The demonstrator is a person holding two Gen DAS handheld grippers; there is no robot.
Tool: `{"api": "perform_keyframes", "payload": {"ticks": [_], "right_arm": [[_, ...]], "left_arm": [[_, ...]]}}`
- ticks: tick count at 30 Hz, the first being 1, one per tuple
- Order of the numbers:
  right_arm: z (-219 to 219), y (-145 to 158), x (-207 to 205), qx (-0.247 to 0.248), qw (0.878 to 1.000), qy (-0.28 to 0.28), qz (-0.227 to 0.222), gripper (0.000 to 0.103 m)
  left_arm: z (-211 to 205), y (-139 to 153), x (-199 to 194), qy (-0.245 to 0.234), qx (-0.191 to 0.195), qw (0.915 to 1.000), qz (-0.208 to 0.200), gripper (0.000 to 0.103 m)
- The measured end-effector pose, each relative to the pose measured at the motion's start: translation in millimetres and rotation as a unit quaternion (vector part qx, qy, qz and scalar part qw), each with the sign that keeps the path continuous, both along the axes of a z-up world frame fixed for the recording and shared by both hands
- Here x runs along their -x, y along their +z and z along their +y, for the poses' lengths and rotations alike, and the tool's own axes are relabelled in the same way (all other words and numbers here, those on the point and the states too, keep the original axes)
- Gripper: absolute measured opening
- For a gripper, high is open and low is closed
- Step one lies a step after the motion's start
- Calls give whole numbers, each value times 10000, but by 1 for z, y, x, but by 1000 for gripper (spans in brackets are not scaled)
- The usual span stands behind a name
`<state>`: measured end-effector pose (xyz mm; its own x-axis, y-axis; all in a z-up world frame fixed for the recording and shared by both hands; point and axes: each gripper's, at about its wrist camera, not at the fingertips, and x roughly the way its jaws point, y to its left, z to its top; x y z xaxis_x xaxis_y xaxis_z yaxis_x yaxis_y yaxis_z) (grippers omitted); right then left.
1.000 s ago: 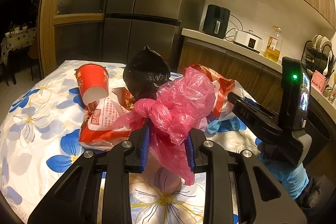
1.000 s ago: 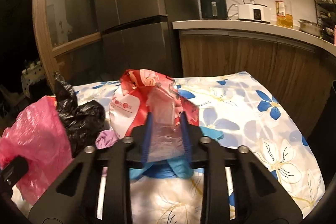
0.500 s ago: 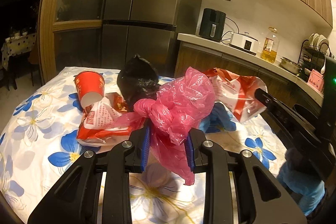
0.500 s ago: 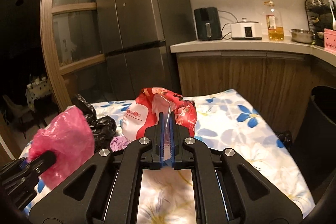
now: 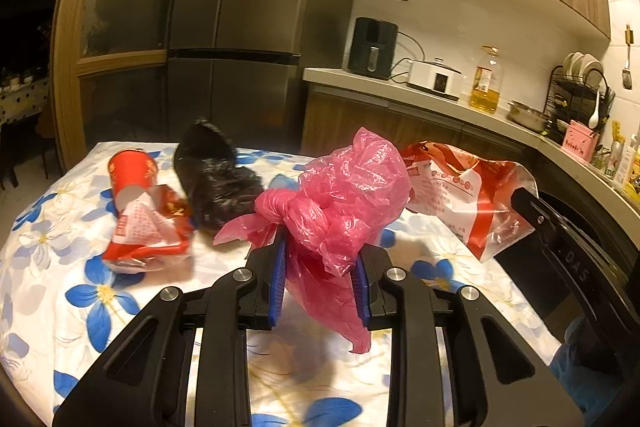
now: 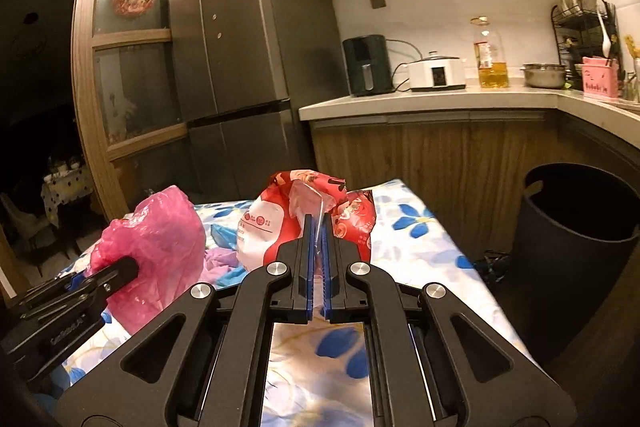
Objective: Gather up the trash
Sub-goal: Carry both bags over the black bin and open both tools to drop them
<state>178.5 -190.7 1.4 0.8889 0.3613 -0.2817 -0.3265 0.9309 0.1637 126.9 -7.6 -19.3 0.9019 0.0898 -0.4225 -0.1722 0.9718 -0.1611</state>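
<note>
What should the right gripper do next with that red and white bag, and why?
Probably swing right and carry it over the dark bin. The right gripper is shut on the red and white bag, which looks lifted off the table, and the bin stands open just to the right.

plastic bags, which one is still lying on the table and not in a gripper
The black bag, lying beside the red cup.
</note>
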Motion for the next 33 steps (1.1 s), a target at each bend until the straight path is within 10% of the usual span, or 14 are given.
{"api": "perform_keyframes", "payload": {"ticks": [33], "right_arm": [[-167,19,8,-173,9843,-1719,-356,3]], "left_arm": [[-168,34,-76,-1578,-299,9861,-434,28]]}}
